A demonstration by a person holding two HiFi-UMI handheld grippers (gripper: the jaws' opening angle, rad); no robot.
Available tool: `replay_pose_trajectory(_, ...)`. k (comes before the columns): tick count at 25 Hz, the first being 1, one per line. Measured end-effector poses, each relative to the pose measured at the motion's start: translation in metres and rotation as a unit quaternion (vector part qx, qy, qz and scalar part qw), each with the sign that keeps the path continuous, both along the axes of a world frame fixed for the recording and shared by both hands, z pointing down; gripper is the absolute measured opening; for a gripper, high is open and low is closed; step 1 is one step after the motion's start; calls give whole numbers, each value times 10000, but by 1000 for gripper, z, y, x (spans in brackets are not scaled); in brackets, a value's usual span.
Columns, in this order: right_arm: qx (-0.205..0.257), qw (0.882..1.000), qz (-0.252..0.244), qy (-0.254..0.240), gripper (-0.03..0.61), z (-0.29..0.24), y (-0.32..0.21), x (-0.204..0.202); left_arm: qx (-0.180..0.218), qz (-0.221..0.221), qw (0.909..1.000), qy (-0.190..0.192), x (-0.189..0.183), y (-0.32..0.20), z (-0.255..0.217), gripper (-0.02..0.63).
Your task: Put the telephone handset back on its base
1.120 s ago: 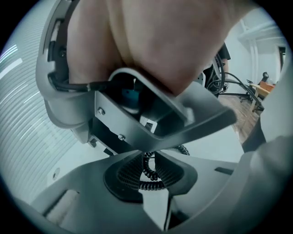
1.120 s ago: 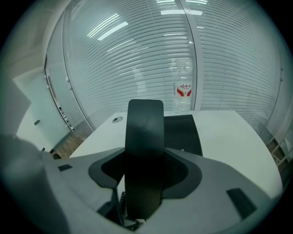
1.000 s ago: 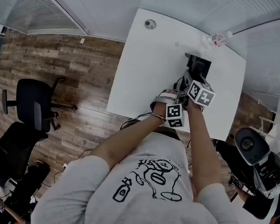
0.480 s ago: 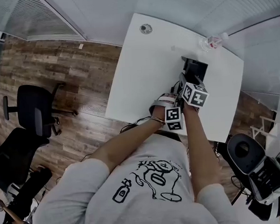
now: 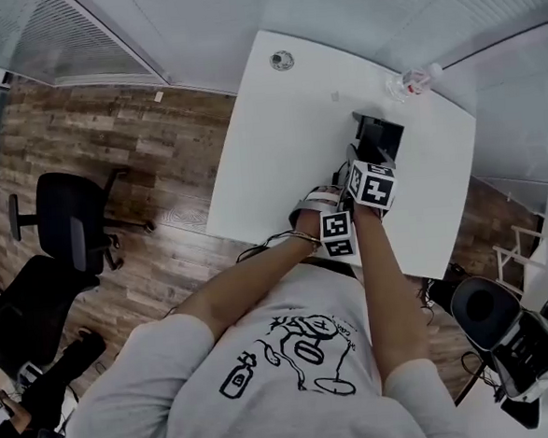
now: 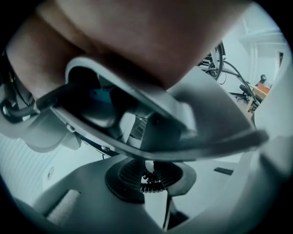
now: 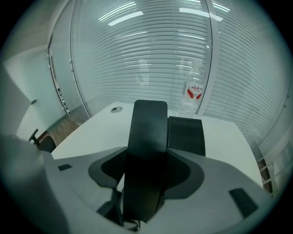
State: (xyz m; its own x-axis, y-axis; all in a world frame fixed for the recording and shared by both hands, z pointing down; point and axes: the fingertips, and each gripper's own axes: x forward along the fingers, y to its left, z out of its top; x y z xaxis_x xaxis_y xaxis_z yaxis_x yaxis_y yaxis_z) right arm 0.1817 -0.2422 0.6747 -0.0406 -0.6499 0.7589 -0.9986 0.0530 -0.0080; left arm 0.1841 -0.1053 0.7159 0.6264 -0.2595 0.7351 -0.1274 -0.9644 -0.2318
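Seen from above, a person leans over a white table (image 5: pixel 278 138) with a gripper in each hand, both crowded at the near side of the black telephone base (image 5: pixel 381 138). The right gripper (image 7: pixel 145 176) is clenched on the black handset (image 7: pixel 146 137), pads pressing its two long sides. The handset stands on end between them, its far end tipped toward the base. In the right gripper view the base shows just behind the handset and a little to its right, near but not yet touching. The left gripper (image 6: pixel 149 173) sits nearer the person than the base. Its jaws have just been closing and now stand almost together, pinching the coiled cord (image 6: pixel 151 186) between the pads; the other gripper and arm fill the view above it. A water bottle (image 7: pixel 192 93) stands beyond the base, close to the window blinds. The step in hand looks like carrying the handset over the cradle. To do it well, the right hand would likely need to move it forward and a touch to the right. It should then be tilted down until it lies flat along the base, and let go only once both ends are seated. The left gripper should keep the cord drawn aside toward the person, so that no coil gets trapped under the handset.
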Motion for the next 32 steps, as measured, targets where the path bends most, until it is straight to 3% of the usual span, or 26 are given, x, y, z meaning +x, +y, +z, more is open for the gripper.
replay_pose_trajectory(15, -129, 9984, -57, 550, 225, -1, 6, 8, 101, 70, 9999, -81, -3, -1, -3, 55)
replay_pose_trajectory(23, -72, 9991, -98, 413, 225, -1, 10, 10, 66, 164, 9998, -111, -4, 4, -3, 56)
replay_pose_trajectory(27, 267, 9994, -109, 194, 223, -20, 14, 15, -118, 103, 9998, 156, -14, 5, -14, 57)
replay_pose_trajectory(32, 801, 9963, -233, -210, 189, -61, 34, 24, -829, -410, 9913, 937, -32, 4, -46, 49)
